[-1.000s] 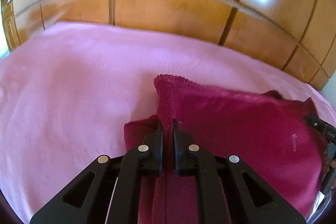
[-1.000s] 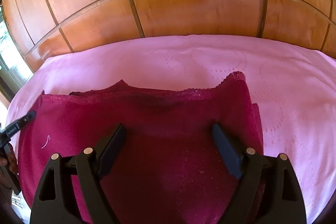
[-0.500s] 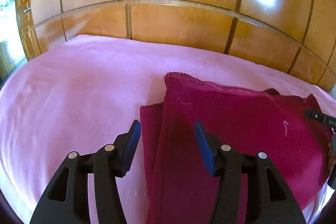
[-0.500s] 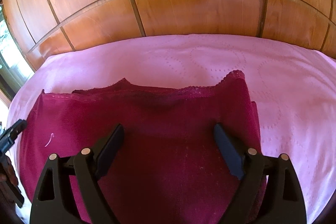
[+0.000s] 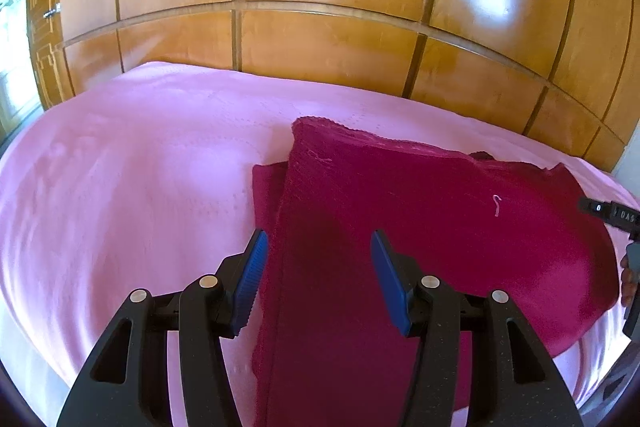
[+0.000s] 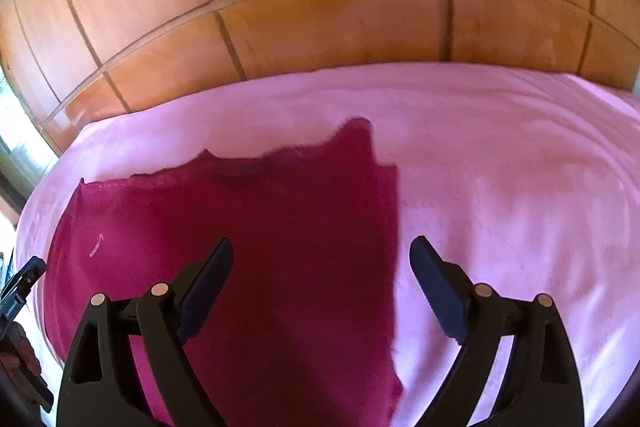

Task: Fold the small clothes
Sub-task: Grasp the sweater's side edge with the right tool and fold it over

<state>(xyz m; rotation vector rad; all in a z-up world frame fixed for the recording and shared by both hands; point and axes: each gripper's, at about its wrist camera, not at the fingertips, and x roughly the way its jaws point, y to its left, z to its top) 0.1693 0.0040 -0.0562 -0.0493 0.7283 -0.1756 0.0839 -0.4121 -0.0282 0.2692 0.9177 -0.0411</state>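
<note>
Dark red knitted garment [image 5: 420, 227], partly folded, lies flat on pink bedspread [image 5: 120, 187]. Left gripper [image 5: 316, 279] spread wide over its left edge; right gripper [image 6: 322, 291] spread wide, holding nothing. Looks soft, light, limp: pinch doubled hem corners.

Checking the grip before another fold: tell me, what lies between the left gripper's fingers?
In the left wrist view, the left gripper is open over the maroon cloth, ungripped.

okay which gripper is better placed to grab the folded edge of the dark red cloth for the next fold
Probably the left gripper: open, its fingers straddle the folded edge of the dark red knitted cloth. The right gripper, also open, hangs above the cloth's other side edge on the pink bedspread.
</note>
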